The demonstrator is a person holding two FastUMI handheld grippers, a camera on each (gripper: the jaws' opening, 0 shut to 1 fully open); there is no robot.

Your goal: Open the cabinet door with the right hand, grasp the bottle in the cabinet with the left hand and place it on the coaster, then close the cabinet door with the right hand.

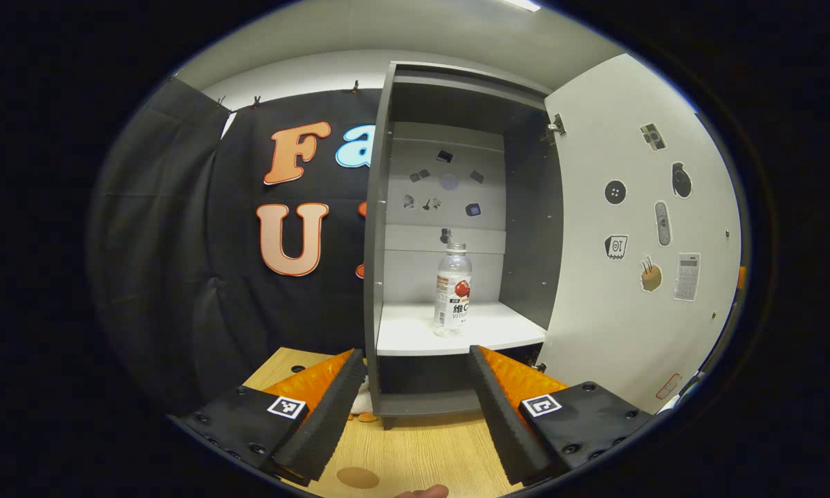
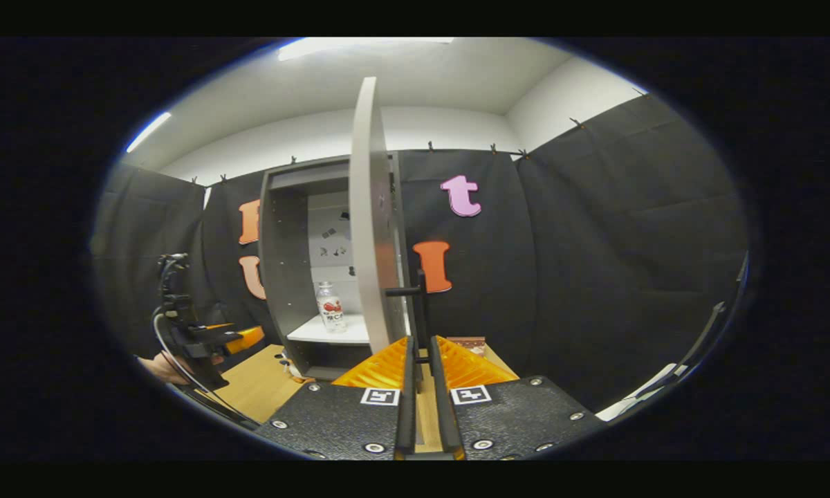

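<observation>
The bottle is clear, white-capped, with a red-printed label, standing upright on the white shelf of the cabinet. The left claw is open, short of it. The right claw is closed on the door handle; the door is open.

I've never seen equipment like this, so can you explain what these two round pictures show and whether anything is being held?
A person holds a two-finger tool in each hand, each carrying a camera. In the left gripper view, the left gripper is open, aimed at a bottle standing on the shelf of an open cabinet. In the right gripper view, the right gripper has its fingers nearly closed around the handle of the cabinet door. A wooden table lies below.
</observation>
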